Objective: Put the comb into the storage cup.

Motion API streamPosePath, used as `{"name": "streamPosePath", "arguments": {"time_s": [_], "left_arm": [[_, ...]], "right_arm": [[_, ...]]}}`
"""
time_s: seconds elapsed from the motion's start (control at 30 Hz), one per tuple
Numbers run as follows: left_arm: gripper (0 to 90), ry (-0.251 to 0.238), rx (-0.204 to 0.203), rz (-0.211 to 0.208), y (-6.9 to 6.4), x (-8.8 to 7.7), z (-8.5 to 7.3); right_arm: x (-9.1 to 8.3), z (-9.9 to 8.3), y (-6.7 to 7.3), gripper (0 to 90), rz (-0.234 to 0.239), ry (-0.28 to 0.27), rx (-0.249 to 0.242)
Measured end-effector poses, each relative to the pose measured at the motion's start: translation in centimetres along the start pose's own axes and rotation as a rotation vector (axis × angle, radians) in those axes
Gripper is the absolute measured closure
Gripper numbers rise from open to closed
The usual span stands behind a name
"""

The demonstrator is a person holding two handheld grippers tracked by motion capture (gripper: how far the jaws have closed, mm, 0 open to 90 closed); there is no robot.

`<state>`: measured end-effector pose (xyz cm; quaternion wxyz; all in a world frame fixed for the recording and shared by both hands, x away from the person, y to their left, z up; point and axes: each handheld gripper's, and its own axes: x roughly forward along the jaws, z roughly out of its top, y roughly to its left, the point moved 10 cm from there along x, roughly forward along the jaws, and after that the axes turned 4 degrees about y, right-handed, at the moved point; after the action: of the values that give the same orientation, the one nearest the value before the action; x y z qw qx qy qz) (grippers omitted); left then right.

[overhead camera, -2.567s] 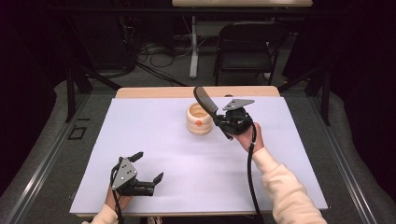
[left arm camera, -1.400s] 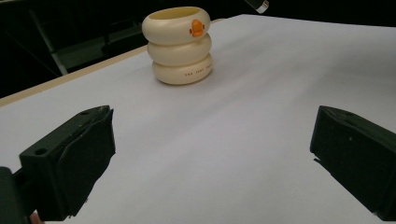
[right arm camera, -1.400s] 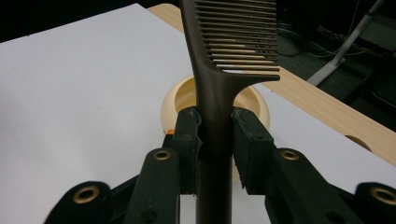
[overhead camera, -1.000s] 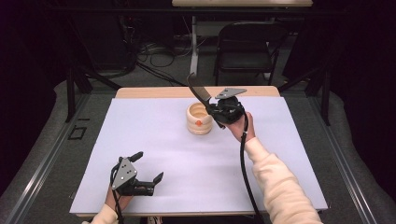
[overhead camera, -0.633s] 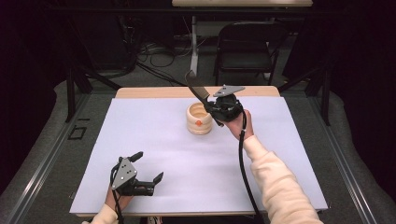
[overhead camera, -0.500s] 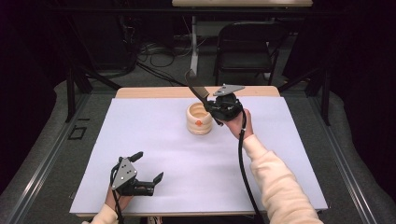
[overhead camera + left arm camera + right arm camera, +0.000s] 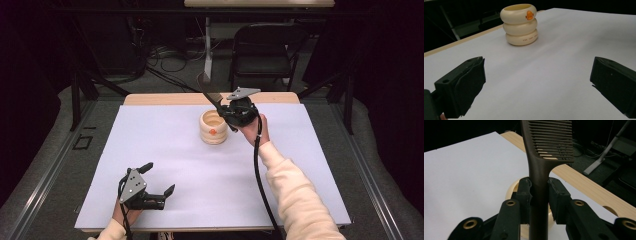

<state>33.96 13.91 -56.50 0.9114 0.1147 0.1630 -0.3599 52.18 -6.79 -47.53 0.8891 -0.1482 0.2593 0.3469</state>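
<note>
Covering your table: white sheet (image 7: pixel 165 150) — cream ringed cup (image 7: pixel 214 128) toward the far edge.
Your right gripper (image 7: pixel 539 195) pinches a dark comb (image 7: pixel 544 155) by its handle above the cup; your left gripper (image 7: pixel 536 87) sits spread wide — nothing between its jaws.

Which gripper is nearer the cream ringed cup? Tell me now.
Right. The right gripper, shut on a brown comb, hangs just above the cream ringed cup's right rim. The left gripper sits open at the table's near left, well short of the cup.
</note>
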Motion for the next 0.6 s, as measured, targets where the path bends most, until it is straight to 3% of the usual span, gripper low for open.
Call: {"name": "streamPosePath", "arguments": {"time_s": [0.6], "left_arm": [[0.0,-0.002,-0.002,0.000,0.00,-0.01,0.01]], "right_arm": [[0.83,0.82,-0.07,72.3,-0.003,-0.026,0.000]]}}
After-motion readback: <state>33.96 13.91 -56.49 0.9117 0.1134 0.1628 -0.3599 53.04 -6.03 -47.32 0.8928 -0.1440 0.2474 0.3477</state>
